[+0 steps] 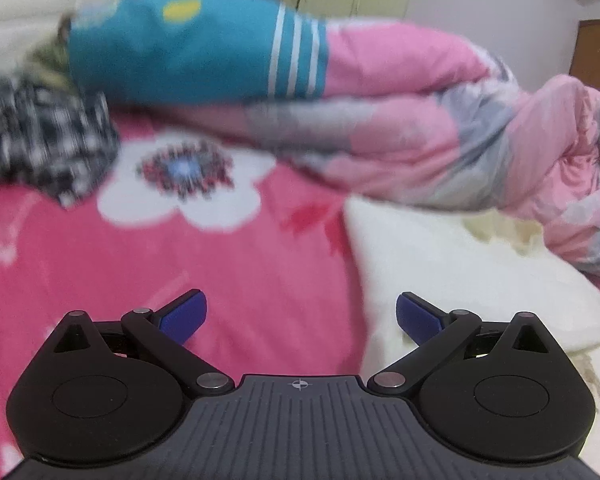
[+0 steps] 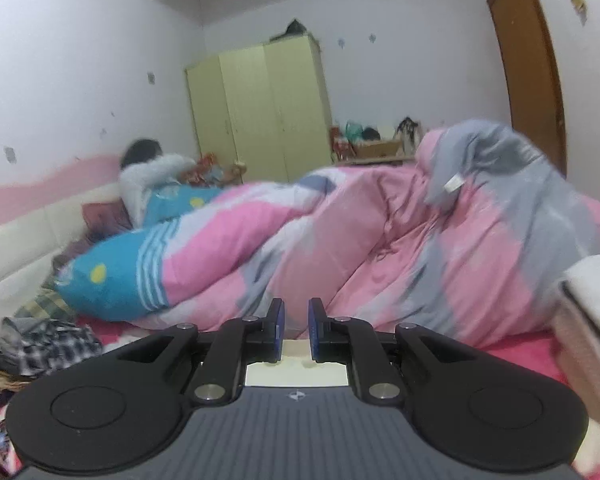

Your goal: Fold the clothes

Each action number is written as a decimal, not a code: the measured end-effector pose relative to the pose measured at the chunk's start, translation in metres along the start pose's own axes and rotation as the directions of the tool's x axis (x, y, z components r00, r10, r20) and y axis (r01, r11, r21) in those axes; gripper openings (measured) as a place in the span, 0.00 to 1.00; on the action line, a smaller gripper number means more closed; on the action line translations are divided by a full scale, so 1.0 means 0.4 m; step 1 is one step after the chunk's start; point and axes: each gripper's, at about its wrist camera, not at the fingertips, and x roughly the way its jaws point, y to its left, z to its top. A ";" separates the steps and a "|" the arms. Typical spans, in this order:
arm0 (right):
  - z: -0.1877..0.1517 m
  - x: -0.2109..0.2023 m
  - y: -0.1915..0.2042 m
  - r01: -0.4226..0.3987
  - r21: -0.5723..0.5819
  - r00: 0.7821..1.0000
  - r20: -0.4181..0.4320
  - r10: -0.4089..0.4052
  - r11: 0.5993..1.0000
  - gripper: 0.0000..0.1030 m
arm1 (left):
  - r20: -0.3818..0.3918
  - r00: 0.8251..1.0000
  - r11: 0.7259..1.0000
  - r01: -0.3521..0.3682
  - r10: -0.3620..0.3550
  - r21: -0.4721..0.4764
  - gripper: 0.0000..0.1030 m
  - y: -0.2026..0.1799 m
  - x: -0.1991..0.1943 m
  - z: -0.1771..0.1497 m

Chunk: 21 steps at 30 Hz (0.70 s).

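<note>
Left wrist view, nearest first: the left gripper [image 1: 301, 314] hangs with its blue-tipped fingers spread wide and nothing between them, above a bright pink bedsheet [image 1: 228, 264] printed with a white flower. A cream-white garment [image 1: 452, 280] lies flat on the sheet just ahead and to the right of this gripper, its near edge under the right finger and its long axis running away toward the upper left; whether it is folded or only laid out cannot be told. Farther off to the left sits a crumpled black-and-white checked garment [image 1: 40, 144], and beyond both a rumpled pink, grey and blue quilt [image 1: 380, 92] crosses the bed. In the right wrist view, the right gripper [image 2: 296, 330] has its fingers drawn close but not touching, a narrow gap between them; a pale strip shows low in that gap, and I cannot tell whether it is pinched cloth. The checked garment [image 2: 44, 344] lies low to its left, the quilt [image 2: 380, 232] straight ahead, and a person [image 2: 148, 184] sits behind it before a pale yellow wardrobe [image 2: 260, 108]. Judging by position, the left gripper is nearer the cream garment.
</note>
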 end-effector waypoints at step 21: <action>-0.483 0.681 -0.095 0.021 -0.345 0.953 -0.277 -0.123 0.939 0.13 | -0.054 0.998 0.952 0.040 -0.025 0.304 1.00 -0.166 0.122 -0.025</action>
